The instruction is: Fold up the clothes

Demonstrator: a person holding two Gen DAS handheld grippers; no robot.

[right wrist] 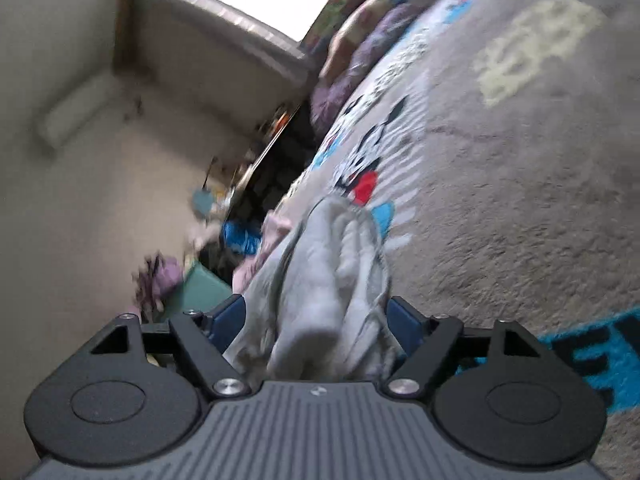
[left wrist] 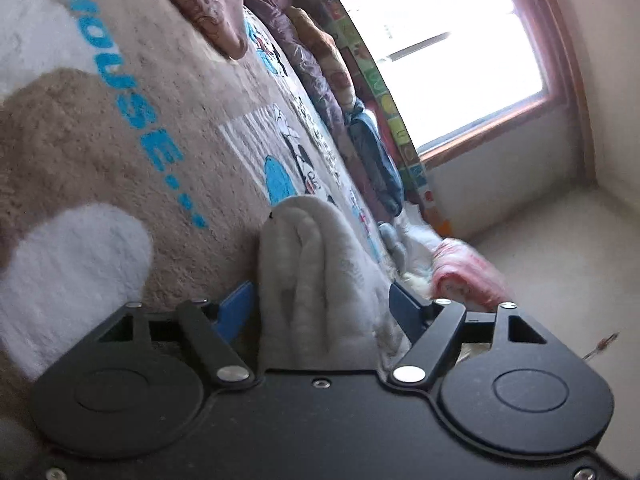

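Our left gripper (left wrist: 322,304), rolled sideways, clamps bunched grey cloth (left wrist: 316,272). Our right gripper (right wrist: 316,312) grips cloth likewise; the blanket (right wrist: 500,200) lies toward 3 o'clock.

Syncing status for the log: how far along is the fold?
Done: nothing looks folded yet. In hand: bunched grey garment sits between the fingers of the left hand-held gripper and the right hand-held gripper, over the printed blanket. Left: spreading, folding; loose clothes wait beyond; blur hides detail.
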